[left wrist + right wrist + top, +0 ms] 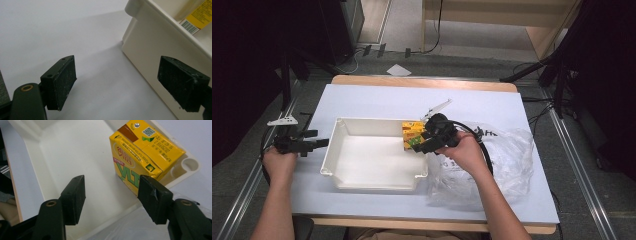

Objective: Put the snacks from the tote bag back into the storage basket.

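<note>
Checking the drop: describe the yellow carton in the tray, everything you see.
The carton is a small yellow drink box, seemingly coated paper, with green lettering, a brown patch, a QR code, a foil straw hole on top and a barcode on one side. It looks intact and stands upright on the floor of the white tray, in the far corner by the right claw. That claw's jaws are open and not pressing it.

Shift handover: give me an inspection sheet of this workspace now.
Surface: white table top, bare around the tray.
Job's things: yellow drink carton upright in a corner of the white tray.
Clutter: clear plastic bag beside the tray.
Grippers: left gripper open beside the tray wall; right gripper open, carton not gripped.
Cables: black cable over the bag.
Surroundings: grey floor, dark stands.
</note>
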Motion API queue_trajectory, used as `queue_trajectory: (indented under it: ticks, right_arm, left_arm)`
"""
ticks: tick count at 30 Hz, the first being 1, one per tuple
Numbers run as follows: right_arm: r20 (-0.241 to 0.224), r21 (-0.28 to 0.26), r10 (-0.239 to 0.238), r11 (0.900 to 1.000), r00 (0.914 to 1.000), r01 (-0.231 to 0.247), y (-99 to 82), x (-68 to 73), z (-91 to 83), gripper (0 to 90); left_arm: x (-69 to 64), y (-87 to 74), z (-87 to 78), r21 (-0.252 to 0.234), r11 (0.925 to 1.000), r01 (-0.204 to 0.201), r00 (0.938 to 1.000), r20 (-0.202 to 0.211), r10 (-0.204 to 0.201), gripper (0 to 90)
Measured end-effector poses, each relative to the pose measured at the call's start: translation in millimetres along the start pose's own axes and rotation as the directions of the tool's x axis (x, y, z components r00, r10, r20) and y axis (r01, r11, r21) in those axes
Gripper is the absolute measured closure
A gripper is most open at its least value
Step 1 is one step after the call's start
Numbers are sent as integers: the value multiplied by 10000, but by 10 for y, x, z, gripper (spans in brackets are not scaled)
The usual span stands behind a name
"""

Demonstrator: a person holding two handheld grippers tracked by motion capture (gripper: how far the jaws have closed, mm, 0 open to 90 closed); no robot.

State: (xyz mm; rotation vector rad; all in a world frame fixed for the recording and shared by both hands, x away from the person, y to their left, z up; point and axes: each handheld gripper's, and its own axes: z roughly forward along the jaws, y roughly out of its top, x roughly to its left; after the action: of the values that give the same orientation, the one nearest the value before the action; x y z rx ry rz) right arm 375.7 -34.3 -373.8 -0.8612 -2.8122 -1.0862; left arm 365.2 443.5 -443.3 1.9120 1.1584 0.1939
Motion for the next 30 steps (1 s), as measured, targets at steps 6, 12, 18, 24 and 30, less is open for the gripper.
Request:
queue_trajectory:
  ticks: [6,12,18,24,30]
  right_arm:
    - [65,24,-25,10000,10000,25,-26,-32,-99,359]
    - [128,-256,242,9994,9996,-239,-77,-126,-221,322]
    - [425,-342,336,9989,9985,-322,-139,-212,-307,297]
    - [655,-587,230,9981,9976,-192,-240,-340,-433,273]
    - [1004,-938,559,9945,9934,-465,-346,-473,-531,260]
  left_arm:
    - [2,-1,-2,-19,10000,10,10000,7,-10,163]
    - [2,0,-4,-17,10000,-1,10000,-1,1,162]
    - [3,0,-6,-13,10000,3,10000,3,-3,162]
    - [6,-1,-7,-15,10000,-9,10000,3,9,162]
    - [4,1,-6,-14,10000,-29,10000,4,29,163]
